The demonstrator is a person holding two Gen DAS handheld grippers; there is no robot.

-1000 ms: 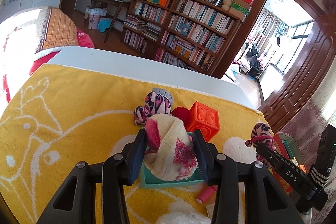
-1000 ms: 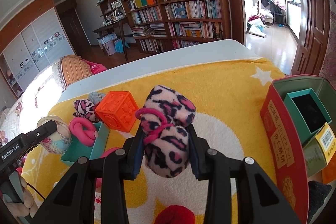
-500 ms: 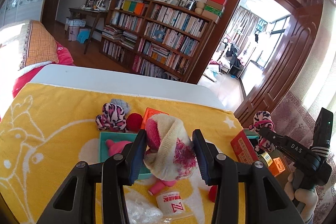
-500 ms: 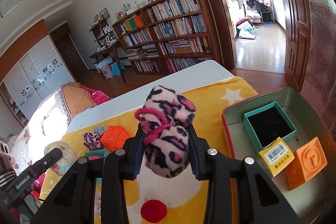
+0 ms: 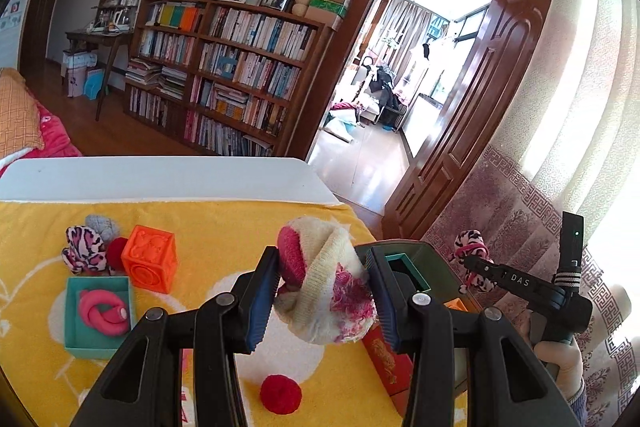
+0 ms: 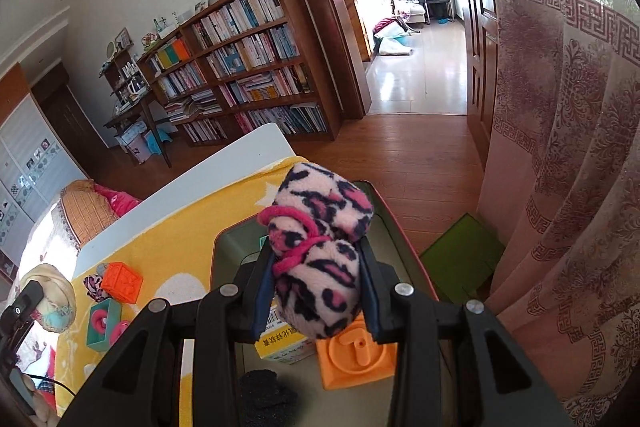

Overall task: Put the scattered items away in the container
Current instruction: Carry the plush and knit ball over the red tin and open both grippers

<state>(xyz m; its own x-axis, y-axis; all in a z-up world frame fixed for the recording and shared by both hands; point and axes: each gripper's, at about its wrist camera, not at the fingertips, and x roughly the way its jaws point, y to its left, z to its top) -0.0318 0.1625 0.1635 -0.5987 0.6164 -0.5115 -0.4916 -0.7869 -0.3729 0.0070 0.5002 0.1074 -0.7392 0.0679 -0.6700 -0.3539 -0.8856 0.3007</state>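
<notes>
My left gripper [image 5: 322, 267] is shut on a cream and pink knitted sock bundle [image 5: 324, 291], held above the yellow towel [image 5: 220, 227] beside the container. The container is a tin [image 5: 384, 359], red outside and green inside. In the right wrist view my right gripper [image 6: 316, 247] is shut on a pink leopard-print sock bundle [image 6: 320, 259] and hangs over the open tin [image 6: 218, 251]. The left wrist view shows the right gripper [image 5: 470, 265] beyond the tin. The left gripper's sock [image 6: 50, 293] shows at the right wrist view's left edge.
Inside the tin lie an orange block [image 6: 352, 357], a yellow labelled box [image 6: 280, 345] and something black [image 6: 264, 393]. On the towel are an orange cube [image 5: 150, 263], a teal box with a pink coil [image 5: 100, 311], a red pom-pom [image 5: 280, 393] and another leopard sock [image 5: 82, 251]. A green lid [image 6: 460, 255] lies on the floor.
Both grippers have swung right and risen, each still gripping its sock. The right one has gone from over the towel to over the tin; the left has left the teal box.
</notes>
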